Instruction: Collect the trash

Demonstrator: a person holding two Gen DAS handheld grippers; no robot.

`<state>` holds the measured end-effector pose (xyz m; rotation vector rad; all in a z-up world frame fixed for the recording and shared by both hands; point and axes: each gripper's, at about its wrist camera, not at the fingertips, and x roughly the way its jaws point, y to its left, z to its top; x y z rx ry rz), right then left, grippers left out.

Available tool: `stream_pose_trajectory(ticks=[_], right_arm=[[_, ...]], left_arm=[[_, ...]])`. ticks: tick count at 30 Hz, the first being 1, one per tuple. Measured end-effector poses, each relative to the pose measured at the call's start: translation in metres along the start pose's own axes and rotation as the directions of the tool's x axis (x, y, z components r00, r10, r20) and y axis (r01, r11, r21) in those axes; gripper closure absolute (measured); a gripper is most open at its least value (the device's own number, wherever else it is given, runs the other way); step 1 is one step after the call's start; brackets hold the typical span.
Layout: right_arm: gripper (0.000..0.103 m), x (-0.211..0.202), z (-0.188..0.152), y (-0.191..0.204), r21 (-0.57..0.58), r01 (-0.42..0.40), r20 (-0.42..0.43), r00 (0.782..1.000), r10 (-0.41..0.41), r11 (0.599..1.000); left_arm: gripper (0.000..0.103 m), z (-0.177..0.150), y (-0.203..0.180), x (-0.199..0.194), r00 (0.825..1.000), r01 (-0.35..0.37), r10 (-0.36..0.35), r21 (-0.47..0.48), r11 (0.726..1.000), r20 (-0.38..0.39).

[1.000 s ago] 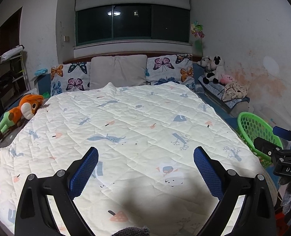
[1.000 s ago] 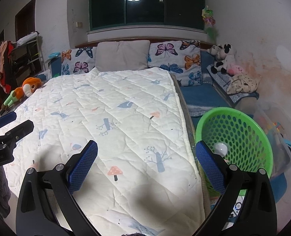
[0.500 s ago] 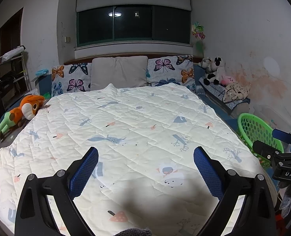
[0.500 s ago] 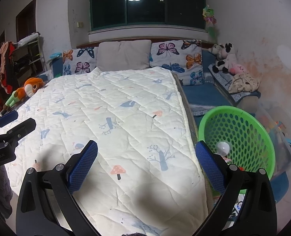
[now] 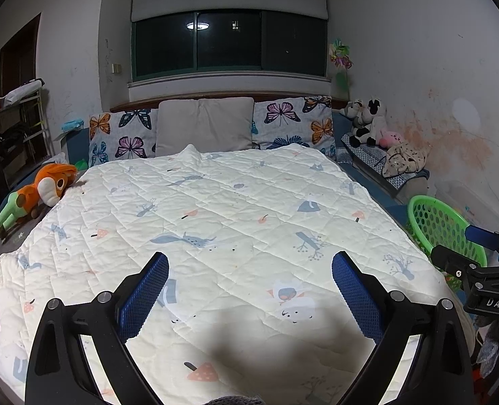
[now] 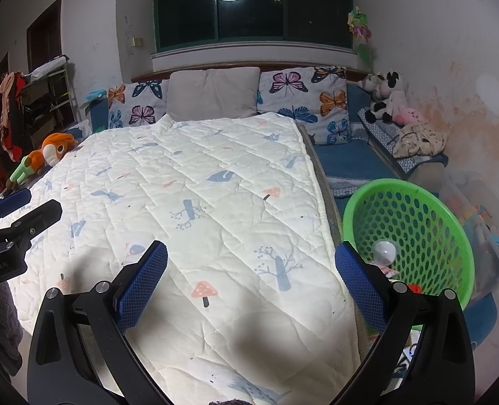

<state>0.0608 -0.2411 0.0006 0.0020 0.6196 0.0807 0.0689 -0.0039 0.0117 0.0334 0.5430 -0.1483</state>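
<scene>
A green perforated basket (image 6: 414, 233) stands on the floor at the bed's right side; it also shows in the left wrist view (image 5: 441, 226). Inside it lie a pale round ball (image 6: 384, 251) and some small scraps. My left gripper (image 5: 249, 266) is open and empty, held above the foot of the bed. My right gripper (image 6: 251, 258) is open and empty, over the bed's right edge, its right finger next to the basket. Each gripper shows at the edge of the other's view. No loose trash shows on the quilt (image 5: 236, 222).
Butterfly pillows (image 5: 293, 121) and a grey pillow (image 5: 205, 125) lean on the headboard. An orange plush toy (image 5: 36, 192) lies at the bed's left edge. Plush animals (image 5: 367, 121) sit on a bench at the right wall. A rack with clothes (image 6: 36, 101) stands at the left.
Both grippers have drawn back and risen slightly; the basket sits a little lower and farther right in both views. Jaws stay open.
</scene>
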Motion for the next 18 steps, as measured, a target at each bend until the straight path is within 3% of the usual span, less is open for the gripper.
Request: stream_pose_trajectory(ticks=[18], right_arm=[[0.004, 0.0020, -0.0033, 0.0036, 0.003, -0.016, -0.001, 1.000, 0.016, 1.000]], left_arm=[[0.009, 0.0043, -0.0015, -0.0021, 1.000, -0.029, 0.029, -0.029, 0.999, 0.001]])
